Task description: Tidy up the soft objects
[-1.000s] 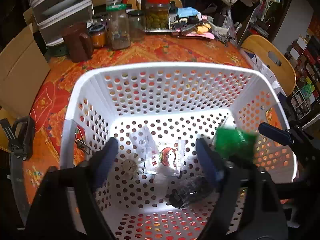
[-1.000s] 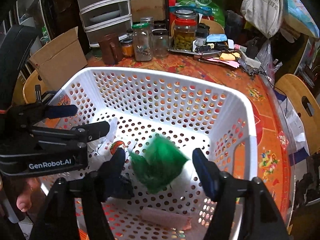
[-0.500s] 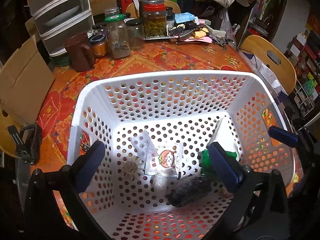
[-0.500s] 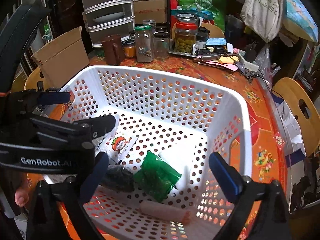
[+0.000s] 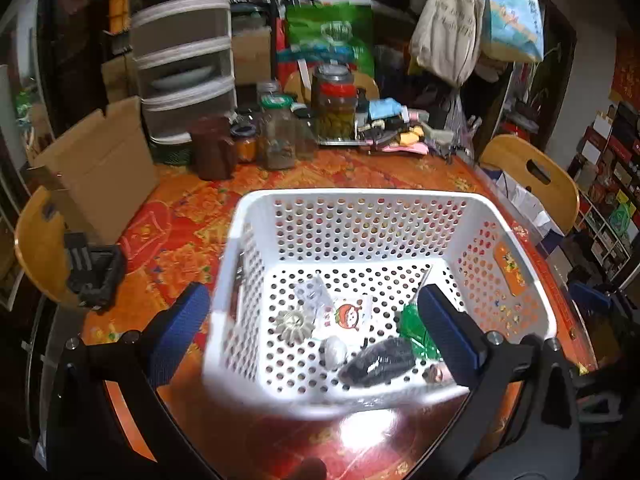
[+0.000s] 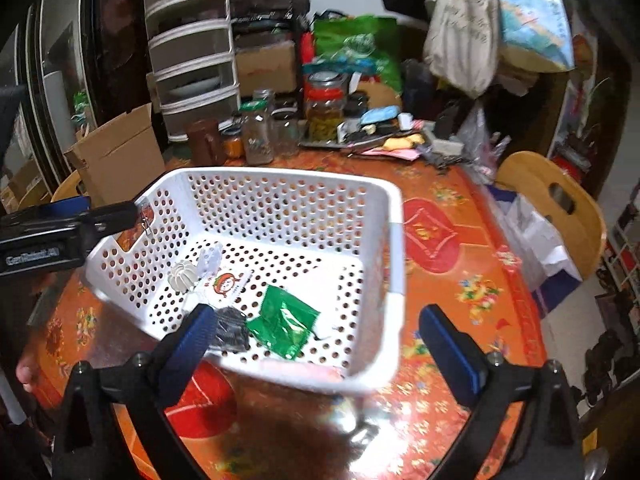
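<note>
Both grippers — left gripper and right gripper — have just been opening and stand spread wide, holding nothing. The green foil packet lies on the white perforated basket's floor, touching a dark pouch, near a tomato-print sachet.

1. Basket: white plastic, walls and floor perforated with round holes.
2. Tablecloth: orange-red, with floral motifs and red medallions.
3. Packet: glossy green foil.
4. Sachet: white, printed with a red tomato cartoon face.
5. Pouch: black, shiny.
6. Ridged disc: pale grey.
7. Gripper pads: blue, on black frames.
8. Chair: yellow wood.
9. Cardboard box: plain brown.
</note>
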{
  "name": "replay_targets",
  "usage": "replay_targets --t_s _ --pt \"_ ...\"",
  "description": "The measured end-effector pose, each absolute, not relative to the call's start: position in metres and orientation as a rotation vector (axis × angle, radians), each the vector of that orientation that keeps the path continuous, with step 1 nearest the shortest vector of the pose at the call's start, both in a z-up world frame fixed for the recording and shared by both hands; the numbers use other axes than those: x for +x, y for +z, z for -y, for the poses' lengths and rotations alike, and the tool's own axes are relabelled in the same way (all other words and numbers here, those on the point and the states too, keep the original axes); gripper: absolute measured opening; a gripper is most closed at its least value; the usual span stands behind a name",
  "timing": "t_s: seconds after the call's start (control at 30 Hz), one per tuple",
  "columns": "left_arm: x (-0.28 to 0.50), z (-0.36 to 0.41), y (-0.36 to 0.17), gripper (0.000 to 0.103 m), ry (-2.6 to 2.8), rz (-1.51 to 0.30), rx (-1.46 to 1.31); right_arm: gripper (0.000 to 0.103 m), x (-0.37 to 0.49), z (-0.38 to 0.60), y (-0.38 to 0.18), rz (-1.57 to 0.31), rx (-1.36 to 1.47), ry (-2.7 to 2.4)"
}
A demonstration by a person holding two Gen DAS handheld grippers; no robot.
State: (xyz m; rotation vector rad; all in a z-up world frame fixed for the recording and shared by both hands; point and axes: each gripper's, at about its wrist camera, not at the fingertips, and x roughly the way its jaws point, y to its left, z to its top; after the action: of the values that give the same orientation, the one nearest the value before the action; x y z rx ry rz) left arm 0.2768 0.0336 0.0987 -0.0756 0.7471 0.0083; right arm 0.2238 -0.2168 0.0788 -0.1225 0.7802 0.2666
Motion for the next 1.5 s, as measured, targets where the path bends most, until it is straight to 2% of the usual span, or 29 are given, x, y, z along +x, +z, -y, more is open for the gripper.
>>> replay_targets --t_s 0.5,0.9,1.5 --pt "0.117 -0.028 0.103 0.103 0.036 -0.581 -0.009 0.101 0.112 0.223 0.081 -0.667 -0.147 0.256" --pt "0.011 -0.017 0.110 0.103 0.055 -0.524 0.001 0.101 0.031 0.241 0.115 -0.576 -0.123 0.234" --pt "0.017 -0.010 0.103 0.103 0.069 -0.563 -0.019 0.101 0.029 0.239 0.106 -0.615 -0.117 0.249"
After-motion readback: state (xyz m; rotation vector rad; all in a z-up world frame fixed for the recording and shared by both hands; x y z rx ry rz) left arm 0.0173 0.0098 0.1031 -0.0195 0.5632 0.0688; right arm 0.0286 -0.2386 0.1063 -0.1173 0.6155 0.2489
